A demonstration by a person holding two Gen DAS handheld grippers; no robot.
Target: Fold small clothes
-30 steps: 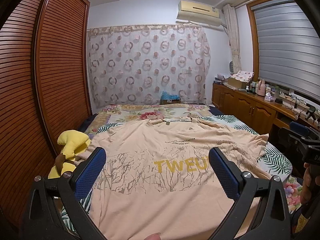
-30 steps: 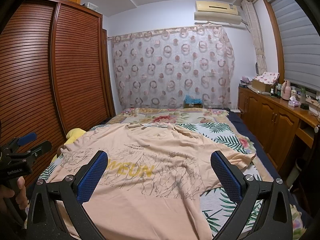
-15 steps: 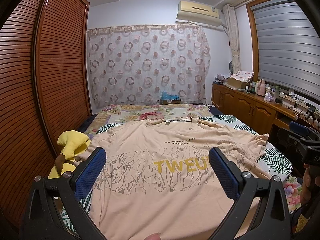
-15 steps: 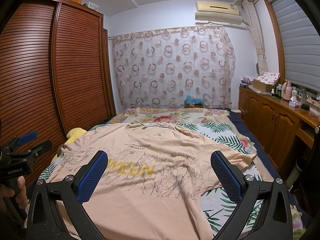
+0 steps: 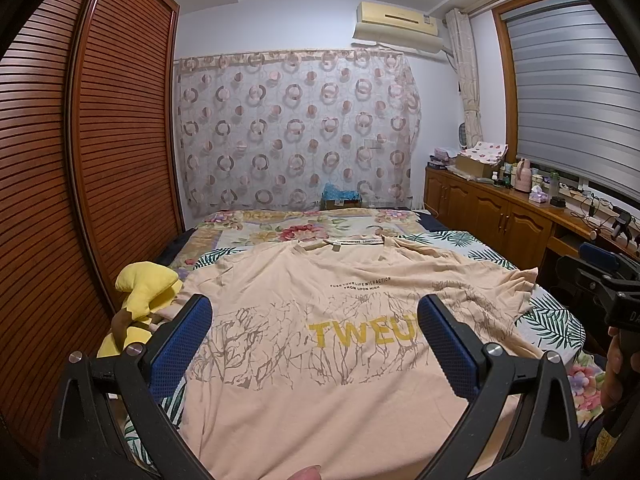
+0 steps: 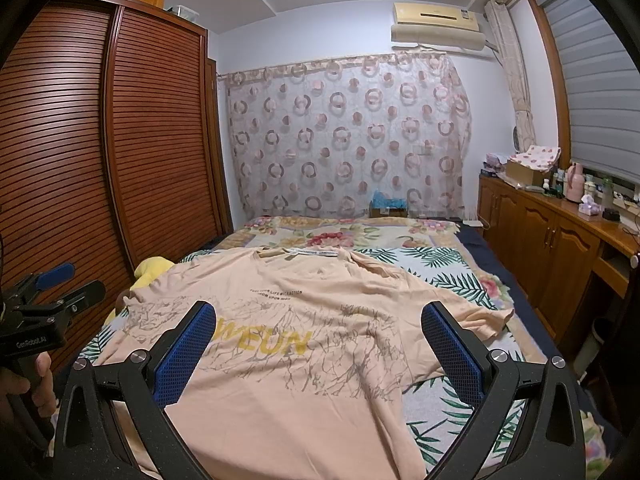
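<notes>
A peach T-shirt (image 5: 320,360) with yellow lettering and a branch print lies spread face up on the bed (image 5: 304,226), collar at the far end. It also shows in the right wrist view (image 6: 304,344). My left gripper (image 5: 314,328) is open and empty, held above the shirt's near hem. My right gripper (image 6: 320,332) is open and empty, held above the shirt's near right part. The right sleeve (image 6: 484,316) lies out toward the bed's right edge. Each gripper shows at the edge of the other's view.
A yellow plush toy (image 5: 146,286) lies at the bed's left edge beside the slatted wardrobe (image 5: 100,160). A wooden cabinet (image 5: 504,212) with bottles and boxes runs along the right wall. A patterned curtain (image 5: 296,132) hangs behind the bed.
</notes>
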